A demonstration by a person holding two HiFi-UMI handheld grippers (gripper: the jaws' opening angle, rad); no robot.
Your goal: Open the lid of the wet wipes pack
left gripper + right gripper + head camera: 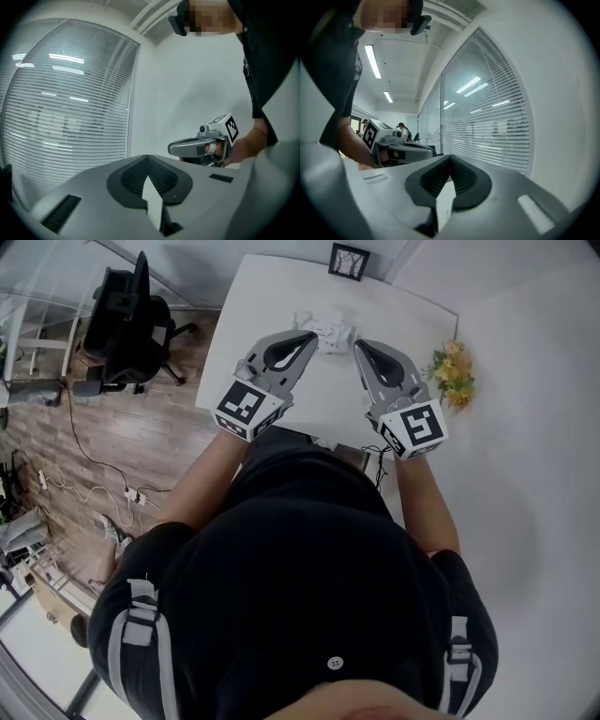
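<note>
The wet wipes pack (pixel 326 331) is a small white packet lying toward the far end of the white table (pixel 272 292). It shows only in the head view, and I cannot tell how its lid stands. Both grippers are held up above the table and point level, tips close on either side of the pack in the picture. My left gripper (pixel 307 337) (pixel 147 157) is shut with nothing between its jaws. My right gripper (pixel 360 346) (pixel 450 157) is shut and empty too. Each gripper view shows the other gripper alongside, against window blinds.
A small black picture frame (pixel 349 261) stands at the table's far edge. A bunch of yellow flowers (pixel 452 373) lies off the table's right side. A black office chair (pixel 131 324) stands on the wooden floor to the left, with cables (pixel 94 486) on the floor.
</note>
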